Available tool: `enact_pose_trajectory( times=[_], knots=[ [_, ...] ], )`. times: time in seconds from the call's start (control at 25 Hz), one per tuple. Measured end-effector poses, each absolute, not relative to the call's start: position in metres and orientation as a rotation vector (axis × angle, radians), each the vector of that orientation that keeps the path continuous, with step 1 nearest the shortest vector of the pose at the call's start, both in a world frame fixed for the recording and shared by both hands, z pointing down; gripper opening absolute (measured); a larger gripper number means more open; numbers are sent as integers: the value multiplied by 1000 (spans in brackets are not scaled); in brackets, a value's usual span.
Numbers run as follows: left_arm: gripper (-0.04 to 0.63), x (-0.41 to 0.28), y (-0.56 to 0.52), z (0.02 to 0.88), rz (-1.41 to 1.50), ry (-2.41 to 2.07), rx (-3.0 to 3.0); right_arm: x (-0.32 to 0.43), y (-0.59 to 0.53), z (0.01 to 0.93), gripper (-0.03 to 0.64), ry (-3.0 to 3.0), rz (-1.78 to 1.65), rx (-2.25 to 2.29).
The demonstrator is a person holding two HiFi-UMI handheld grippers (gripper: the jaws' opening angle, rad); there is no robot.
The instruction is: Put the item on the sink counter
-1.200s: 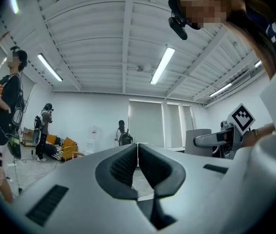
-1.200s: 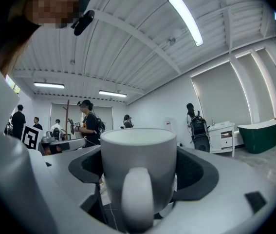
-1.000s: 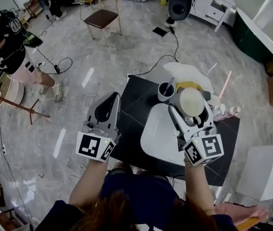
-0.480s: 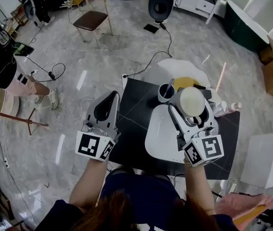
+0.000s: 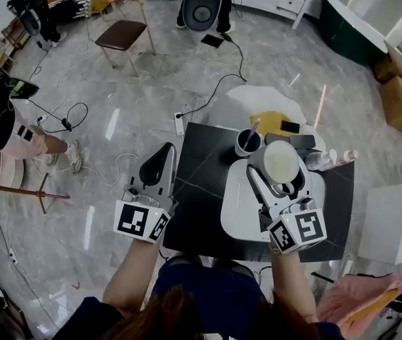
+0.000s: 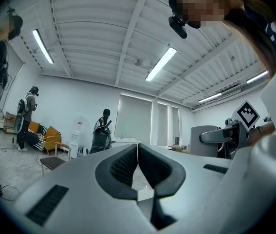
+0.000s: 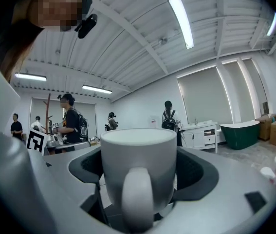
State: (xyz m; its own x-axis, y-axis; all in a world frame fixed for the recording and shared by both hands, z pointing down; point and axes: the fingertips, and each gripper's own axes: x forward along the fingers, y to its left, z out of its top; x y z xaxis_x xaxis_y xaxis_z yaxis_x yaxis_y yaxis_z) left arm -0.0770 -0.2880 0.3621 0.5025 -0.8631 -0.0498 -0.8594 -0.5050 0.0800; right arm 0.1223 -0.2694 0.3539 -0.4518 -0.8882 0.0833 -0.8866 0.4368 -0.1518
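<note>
Mug is up in the air, clamped in the right gripper. The jaws press on either side of its body, the handle is turned back toward the camera in the right gripper view, and it hangs over the far part of the white sink. So the pick looks done and the set-down is what's left: the mug is not yet on the black desk. Left gripper is pinched closed on nothing, well left of the sink, just beside the desk's left edge. Room check: behind the sink it's crowded, with a cup holding a toothbrush just beyond the far rim and a bottle near the far right corner. The widest bare stretch of desk lies left of the sink; to its right there's a narrower dark strip with the desk's edge close by. My read: left of the sink is the easier landing, minding the left gripper parked there.
</note>
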Motion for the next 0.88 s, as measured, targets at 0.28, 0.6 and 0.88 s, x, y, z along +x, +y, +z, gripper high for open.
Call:
enact_pose_trajectory(
  times=[0.28,0.6,0.88],
  knots=[
    [23,-90,-304,388,-89,-1482,2673,102,-281,383,442,2665,-311,-1672],
    [23,-106,-313,420,-36,-1458,2636,68,-299,441,442,2744,-378,-1674],
    [23,-119,-322,438,1,-1446,2618,51,-317,492,442,2798,-454,-1698]
  ],
)
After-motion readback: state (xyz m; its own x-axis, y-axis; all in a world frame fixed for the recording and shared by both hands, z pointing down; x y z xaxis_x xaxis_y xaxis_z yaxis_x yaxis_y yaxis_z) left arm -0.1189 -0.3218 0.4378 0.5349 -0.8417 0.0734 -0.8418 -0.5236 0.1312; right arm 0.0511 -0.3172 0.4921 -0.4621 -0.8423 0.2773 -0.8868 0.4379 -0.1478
